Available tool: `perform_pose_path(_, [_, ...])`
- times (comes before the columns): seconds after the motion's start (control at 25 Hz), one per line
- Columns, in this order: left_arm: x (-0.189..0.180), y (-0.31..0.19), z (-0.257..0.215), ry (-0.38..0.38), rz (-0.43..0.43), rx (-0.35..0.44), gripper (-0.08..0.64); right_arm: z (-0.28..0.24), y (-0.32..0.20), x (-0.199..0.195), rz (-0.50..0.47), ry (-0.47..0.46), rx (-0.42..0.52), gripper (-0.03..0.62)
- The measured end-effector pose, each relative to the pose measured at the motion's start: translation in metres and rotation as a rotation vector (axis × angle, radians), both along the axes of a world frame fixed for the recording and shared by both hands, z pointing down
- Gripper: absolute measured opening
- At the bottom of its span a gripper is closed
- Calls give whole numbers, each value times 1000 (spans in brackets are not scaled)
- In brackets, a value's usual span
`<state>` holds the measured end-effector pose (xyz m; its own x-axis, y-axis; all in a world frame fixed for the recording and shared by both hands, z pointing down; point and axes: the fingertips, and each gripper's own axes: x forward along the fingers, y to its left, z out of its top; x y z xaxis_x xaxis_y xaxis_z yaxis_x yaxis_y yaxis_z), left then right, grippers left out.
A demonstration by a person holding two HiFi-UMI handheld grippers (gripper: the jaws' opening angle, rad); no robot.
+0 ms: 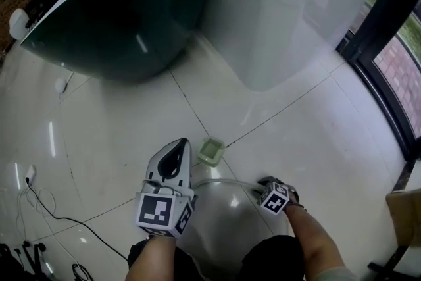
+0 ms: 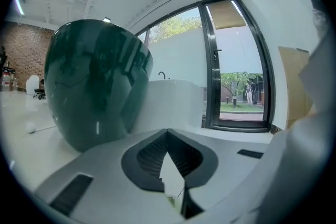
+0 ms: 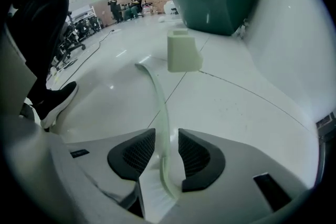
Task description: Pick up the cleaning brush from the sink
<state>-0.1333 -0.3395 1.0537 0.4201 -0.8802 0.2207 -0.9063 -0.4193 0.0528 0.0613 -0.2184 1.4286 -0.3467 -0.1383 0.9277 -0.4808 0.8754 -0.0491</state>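
Observation:
The cleaning brush has a long, thin, pale green handle and white bristles. My right gripper is shut on the handle, with the bristle end close to its camera. In the head view the handle arcs from the right gripper toward a small pale green holder standing on the floor tiles. That holder shows just beyond the handle's far end. My left gripper is held beside it, shut with nothing in it, its fingertips meeting.
A big dark green basin and a white counter body stand ahead on the glossy tile floor. A dark window frame runs along the right. Cables lie at the lower left, a cardboard box at the right. A black shoe is nearby.

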Motion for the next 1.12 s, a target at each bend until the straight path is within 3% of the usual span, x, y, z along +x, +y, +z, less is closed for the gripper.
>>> perform_pose_path(0.24, [-3,-2,-4,40,-8,-9,-11,23,2,3,-24,51,-27,121])
perform_pose_path(0.84, [-11,8,0,7,-15,-15,-11,48,12,4,-67,150,-45,121])
perform_pose_path(1.12, [-7,9,-3,13,-8,-4,-11,48,23,5,-66,145,-71,45])
